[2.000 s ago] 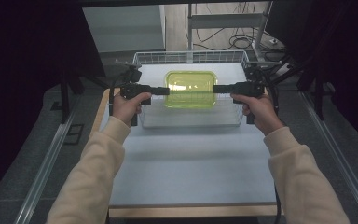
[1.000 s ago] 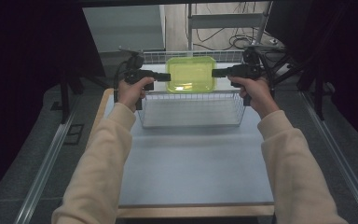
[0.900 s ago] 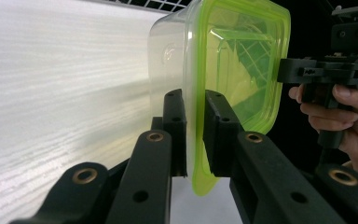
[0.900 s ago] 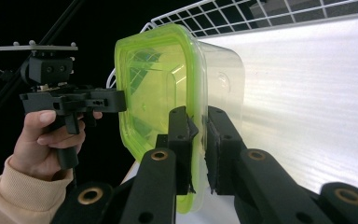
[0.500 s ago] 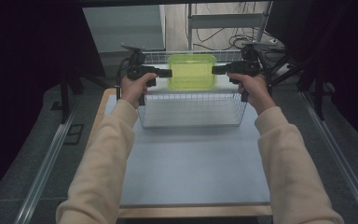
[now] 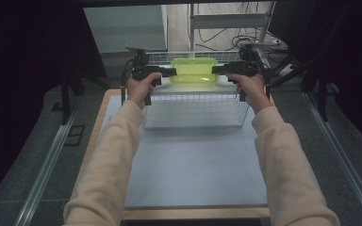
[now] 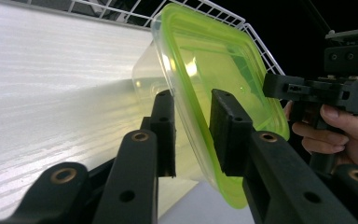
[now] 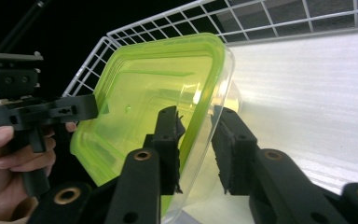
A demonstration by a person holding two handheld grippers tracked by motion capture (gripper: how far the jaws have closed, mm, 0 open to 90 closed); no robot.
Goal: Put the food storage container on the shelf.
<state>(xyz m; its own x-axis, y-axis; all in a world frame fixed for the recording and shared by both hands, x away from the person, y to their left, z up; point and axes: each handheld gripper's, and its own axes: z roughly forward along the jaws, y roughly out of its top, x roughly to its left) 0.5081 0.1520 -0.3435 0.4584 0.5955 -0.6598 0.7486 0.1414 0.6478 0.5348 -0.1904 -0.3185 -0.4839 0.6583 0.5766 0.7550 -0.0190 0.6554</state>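
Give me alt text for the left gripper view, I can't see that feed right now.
The left gripper has its two black jaws on either side of the rim of a green-lidded clear plastic container, which is tipped on edge; a gap shows at the rim, the jaws having just been opening. Behind lie a white wire basket and the right gripper in a hand.

Clear container with green lid (image 6: 193, 70) tilted on edge above wire basket (image 6: 195, 110).

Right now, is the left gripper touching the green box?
Cannot tell. Left gripper view: the left gripper, jaws just opening, straddles the green box rim; no plain gap or contact.
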